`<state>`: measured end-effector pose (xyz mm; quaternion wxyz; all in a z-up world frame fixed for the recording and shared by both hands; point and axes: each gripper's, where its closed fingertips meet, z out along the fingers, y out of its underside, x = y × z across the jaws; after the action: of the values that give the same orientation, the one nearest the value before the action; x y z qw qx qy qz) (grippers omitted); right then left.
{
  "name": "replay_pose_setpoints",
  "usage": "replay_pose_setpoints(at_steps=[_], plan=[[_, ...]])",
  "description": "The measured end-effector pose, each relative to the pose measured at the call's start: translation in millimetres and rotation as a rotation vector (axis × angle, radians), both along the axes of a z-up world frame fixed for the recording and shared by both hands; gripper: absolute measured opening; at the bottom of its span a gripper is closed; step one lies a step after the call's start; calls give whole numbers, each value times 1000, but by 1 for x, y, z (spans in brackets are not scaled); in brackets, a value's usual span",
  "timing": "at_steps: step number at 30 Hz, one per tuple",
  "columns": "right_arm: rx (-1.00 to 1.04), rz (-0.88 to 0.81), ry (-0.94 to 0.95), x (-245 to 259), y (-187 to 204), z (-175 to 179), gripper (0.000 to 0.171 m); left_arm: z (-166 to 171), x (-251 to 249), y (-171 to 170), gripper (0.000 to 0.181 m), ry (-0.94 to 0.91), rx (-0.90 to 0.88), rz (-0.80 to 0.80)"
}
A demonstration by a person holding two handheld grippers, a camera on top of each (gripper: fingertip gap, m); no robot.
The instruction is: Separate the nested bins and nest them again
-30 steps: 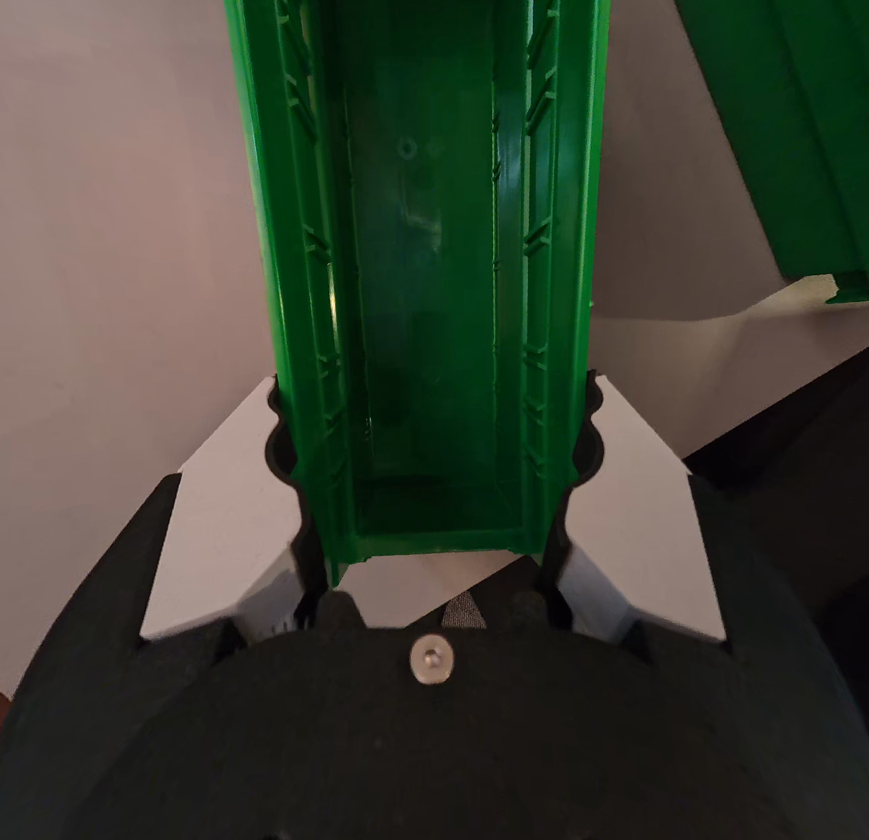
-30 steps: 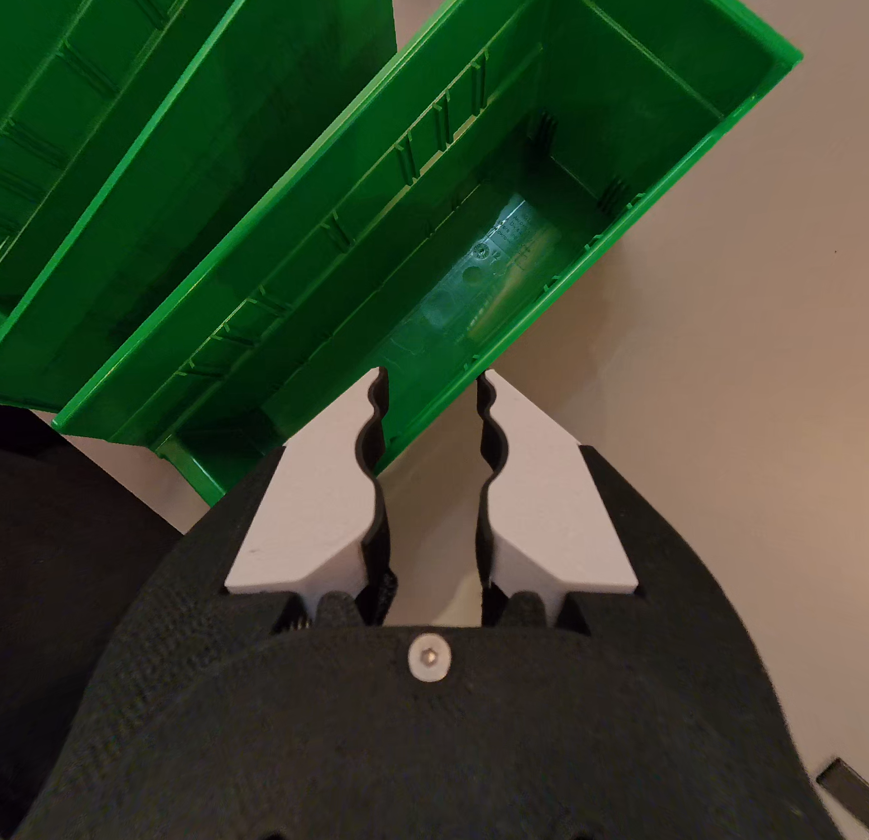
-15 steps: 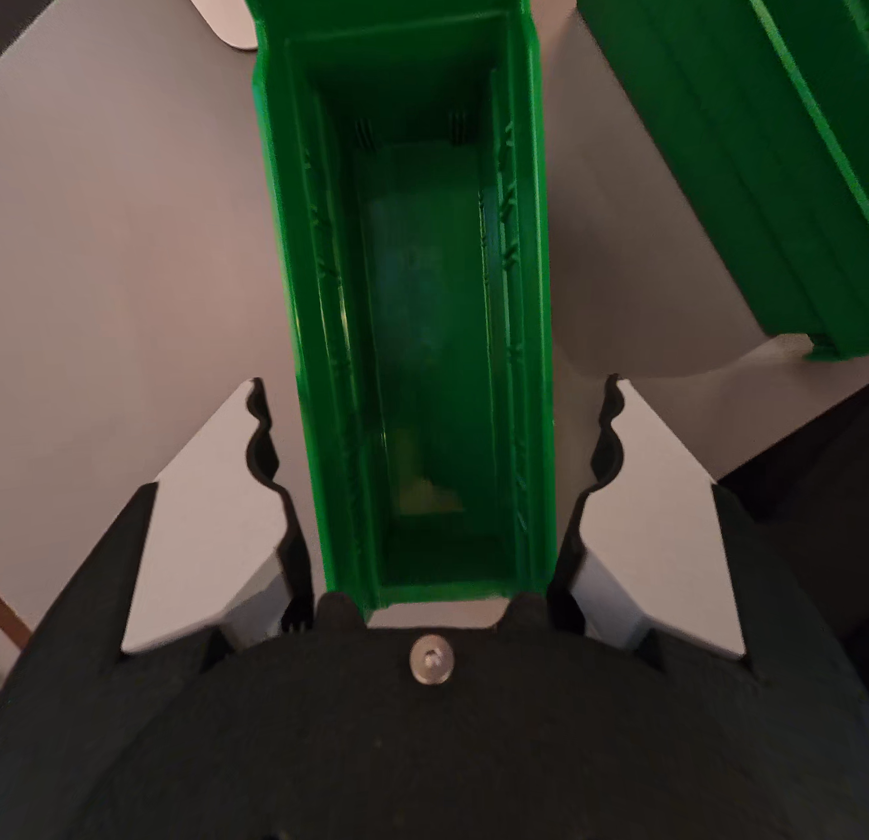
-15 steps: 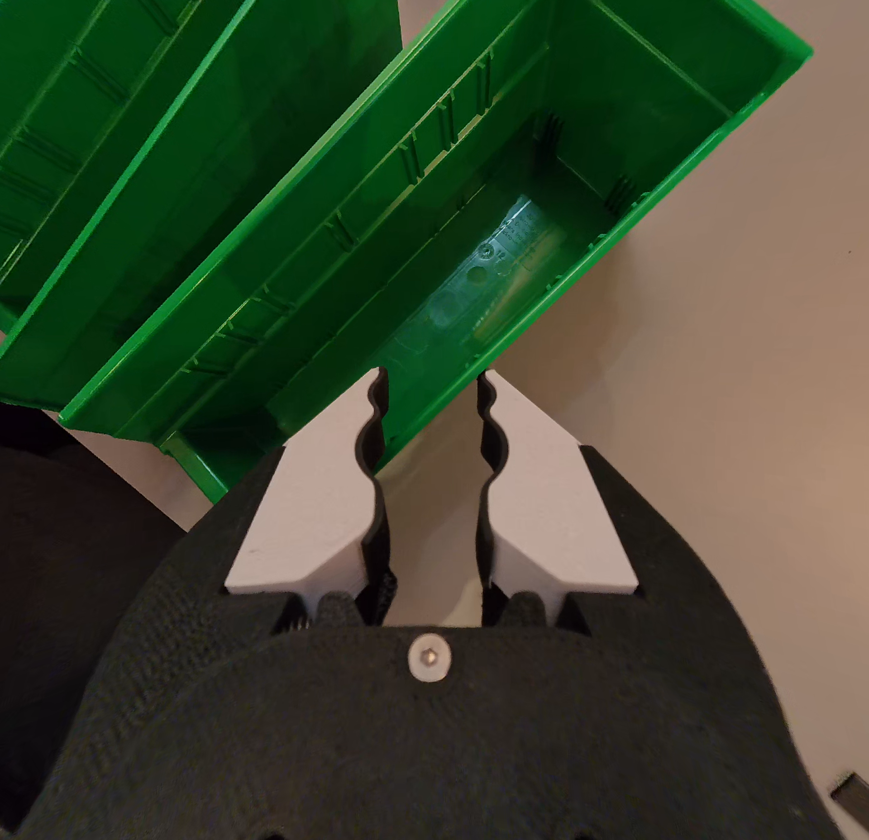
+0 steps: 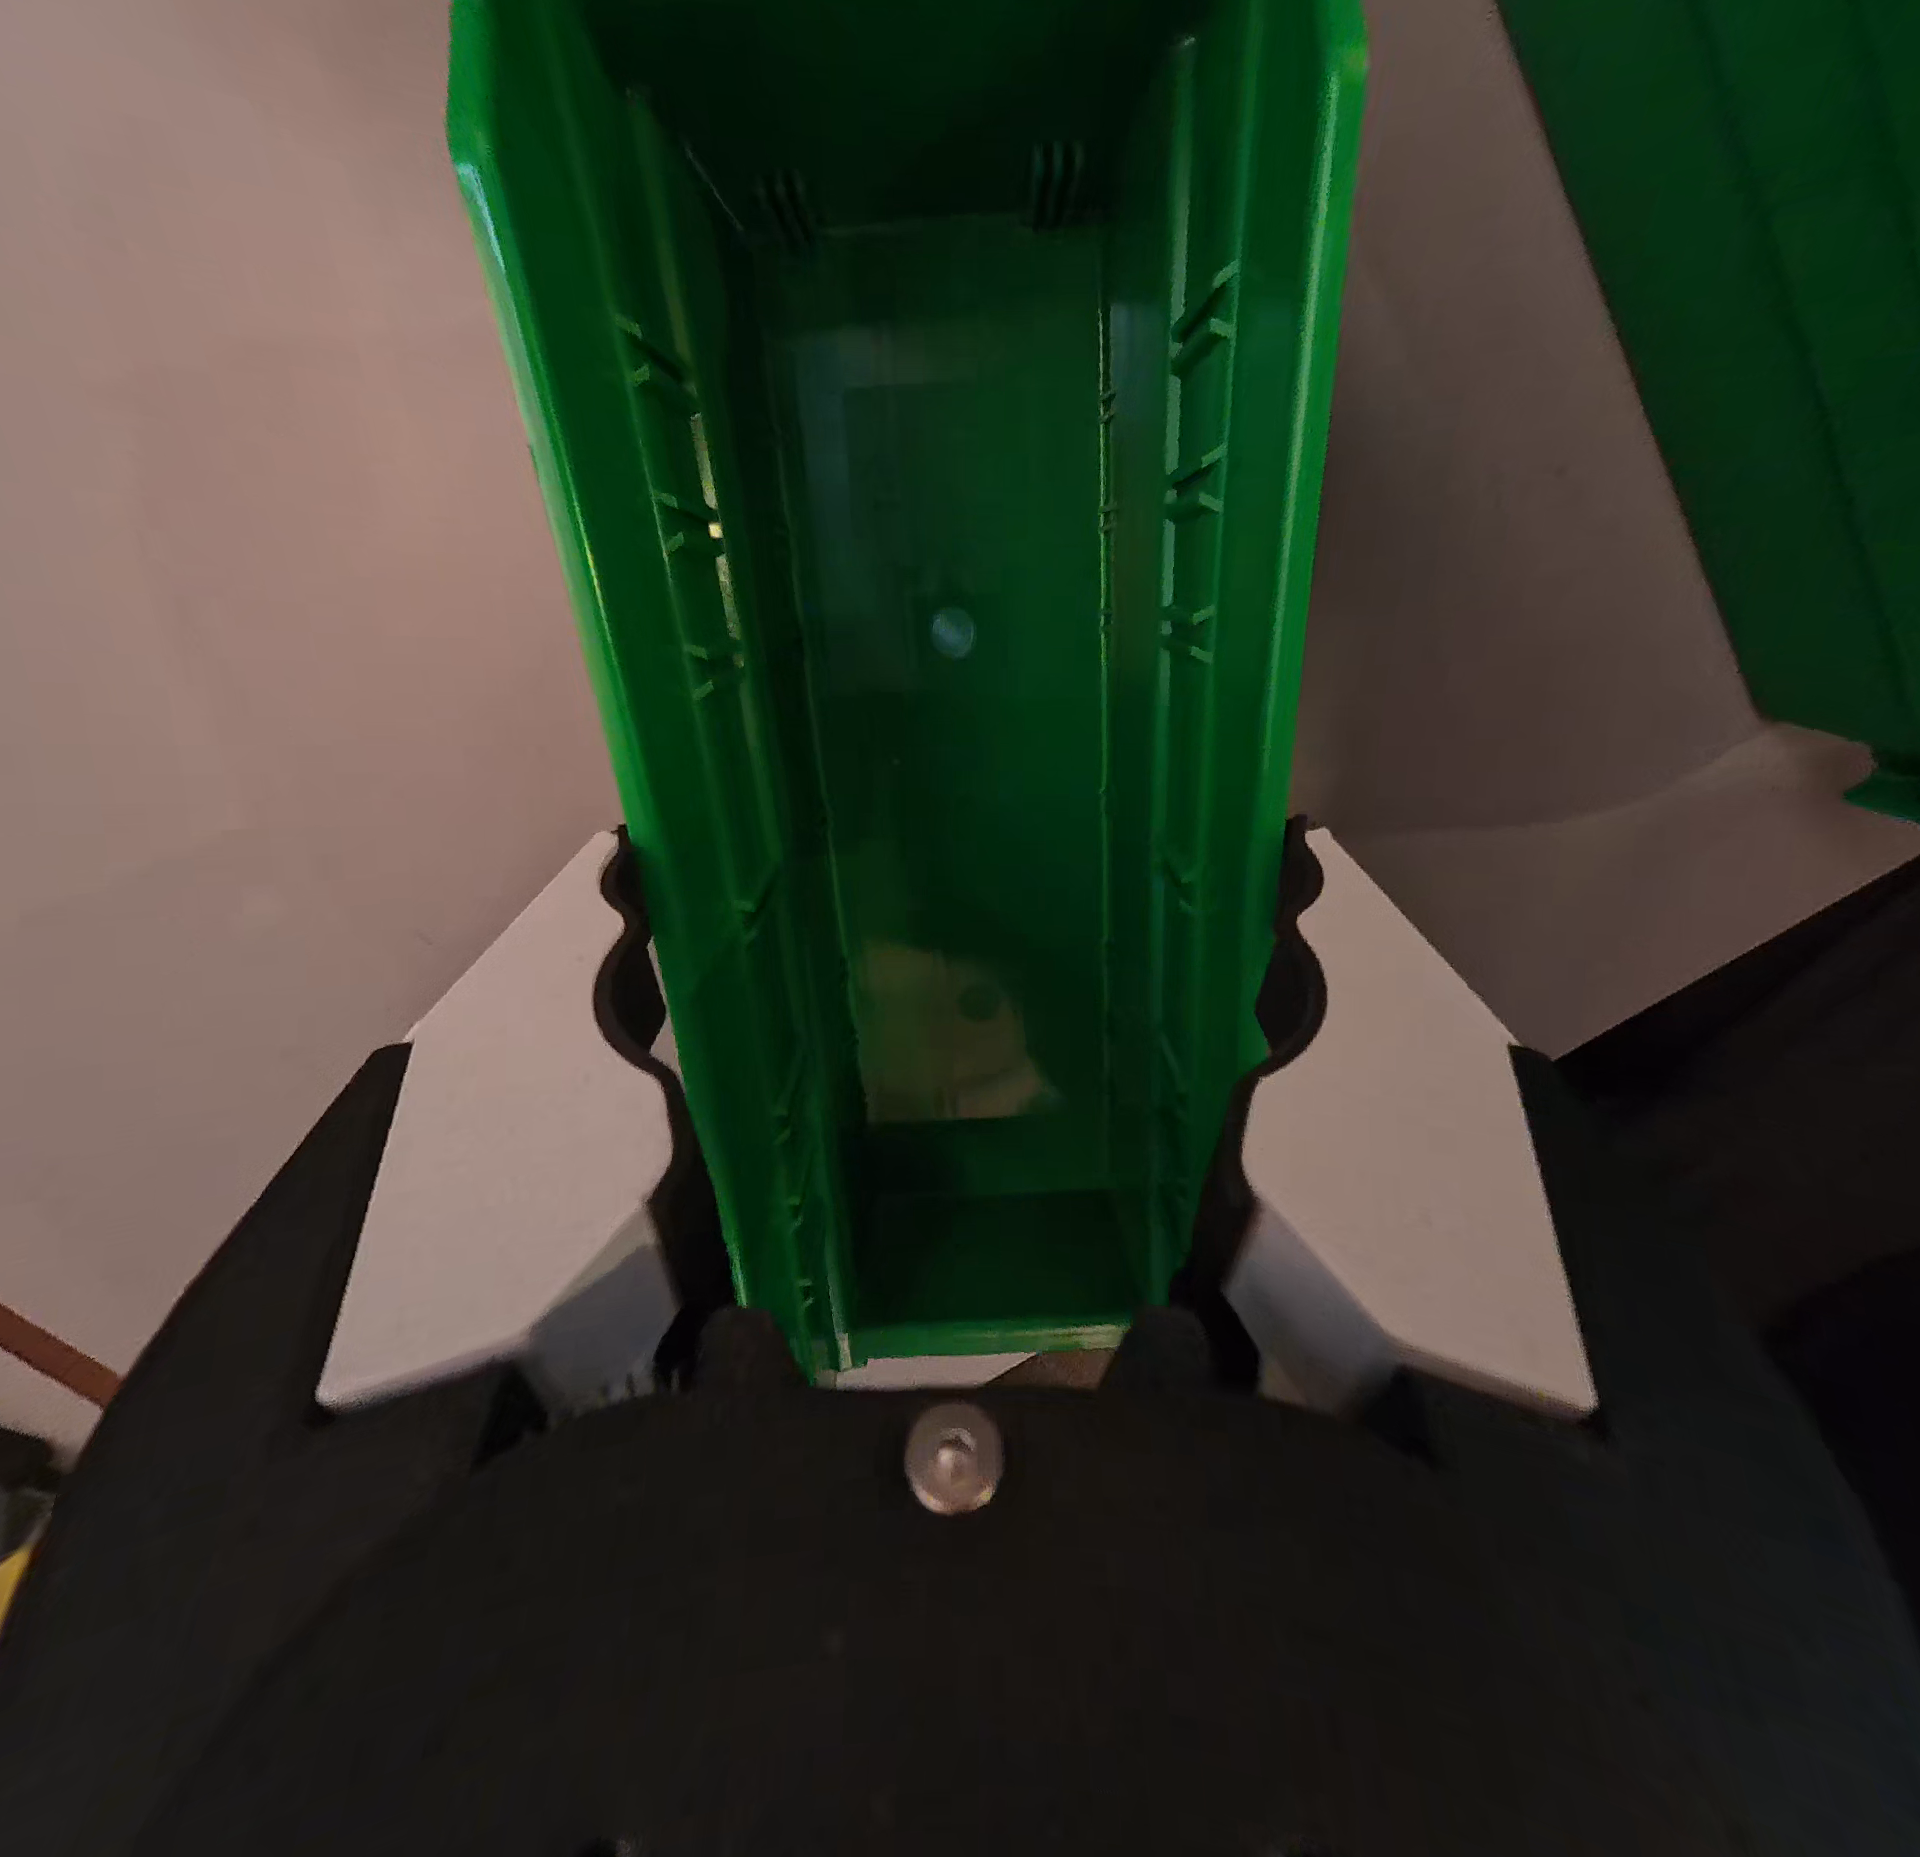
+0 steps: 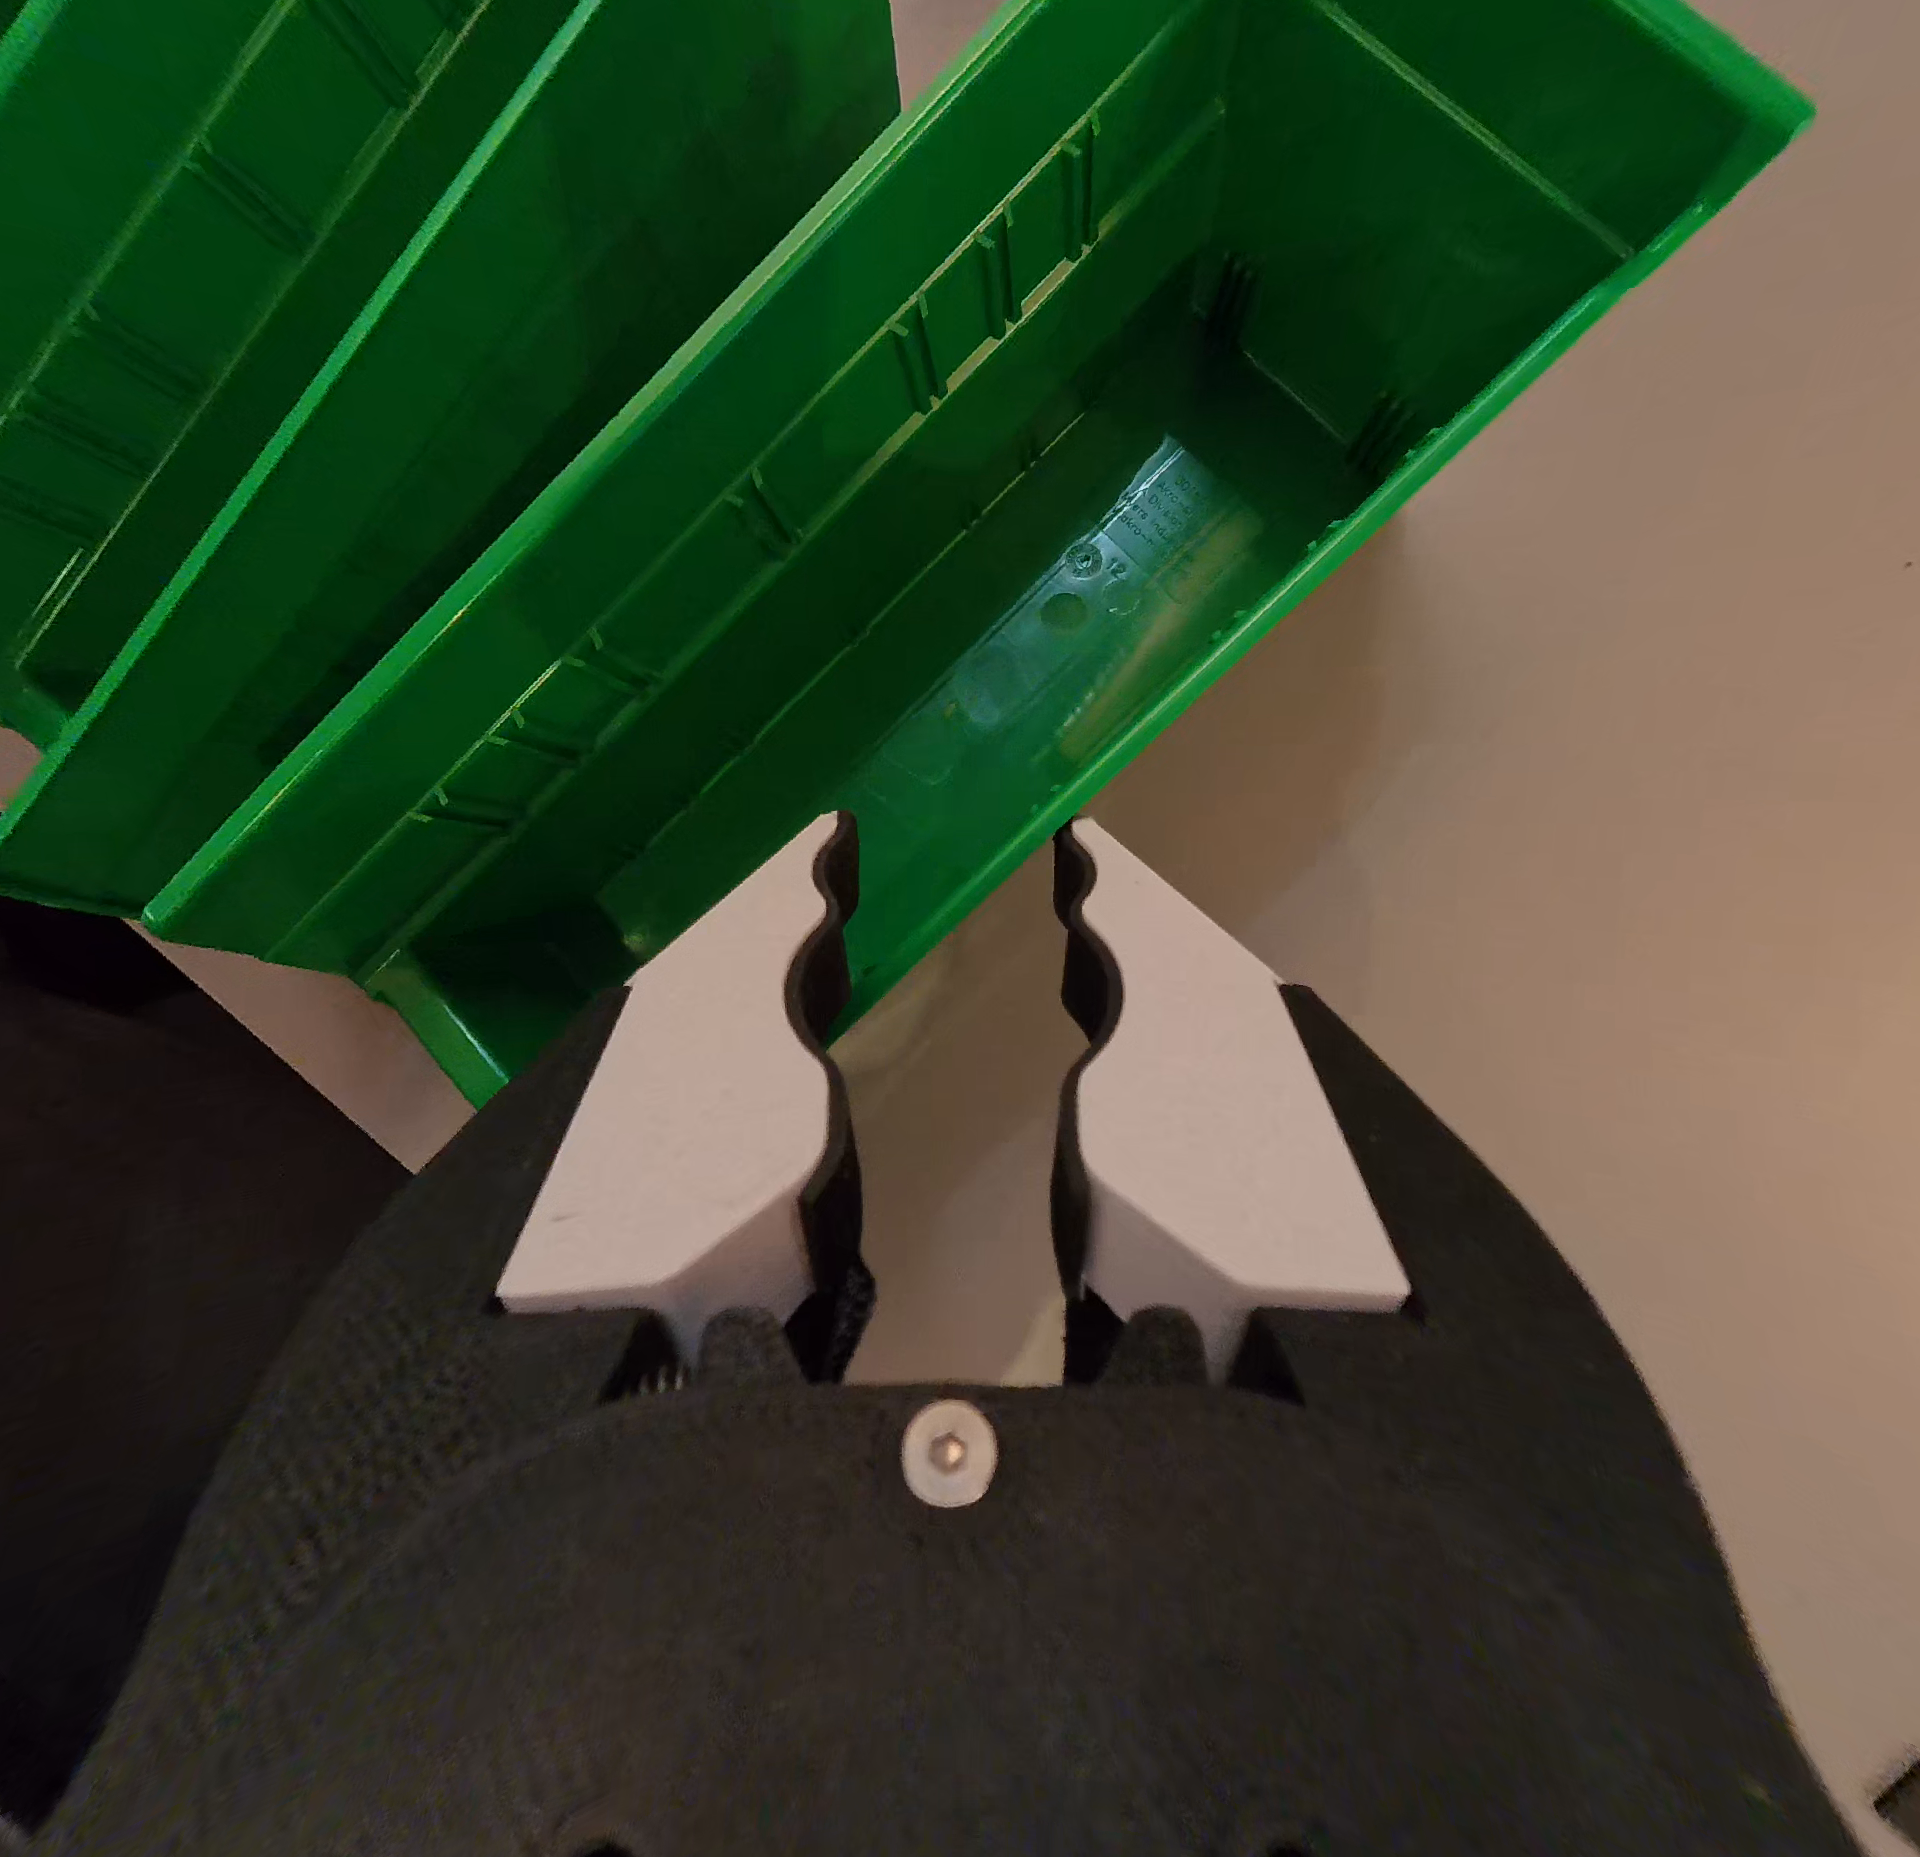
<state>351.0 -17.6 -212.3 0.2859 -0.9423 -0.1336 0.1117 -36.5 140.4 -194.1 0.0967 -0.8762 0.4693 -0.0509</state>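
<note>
Gripping green bin, far end cropped; left gripper jaws clamped

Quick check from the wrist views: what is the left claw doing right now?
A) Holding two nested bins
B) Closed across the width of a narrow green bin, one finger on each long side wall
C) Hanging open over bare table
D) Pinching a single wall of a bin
B: in the left wrist view the left claw has a finger pressed against each outer side wall of the narrow green bin, which sits between them.
</note>
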Motion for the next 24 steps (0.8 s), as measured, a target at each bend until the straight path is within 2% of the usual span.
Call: replay_pose_setpoints(at_steps=[4, 8, 10, 13, 16, 18, 20, 24], plan=[[0, -2, -2, 0, 0, 0, 36, -5, 3, 2, 119, 28, 21, 0], [2, -2, -2, 0, 0, 0, 36, -6, 5, 4, 124, -21, 37, 16], [1, -1, -3, 0, 0, 0, 36, 2, 5, 7, 132, -27, 97, 55], [-1, 1, 1, -1, 0, 0, 37, 44, 47, -10, 140, -219, 182, 54], [-1, 3, 1, -2, 1, -1, 37, 67, 109, -55, 148, -371, 132, -20], [-2, 5, -4, -3, 2, -1, 37, 60, 155, -89, 155, -430, 57, -71], [-1, 8, -7, -4, 2, -1, 36, 36, 186, -113, 158, -374, 1, -111], [-11, 8, -18, -2, -2, -3, 37, -8, 219, -119, 159, -250, 8, -103]])
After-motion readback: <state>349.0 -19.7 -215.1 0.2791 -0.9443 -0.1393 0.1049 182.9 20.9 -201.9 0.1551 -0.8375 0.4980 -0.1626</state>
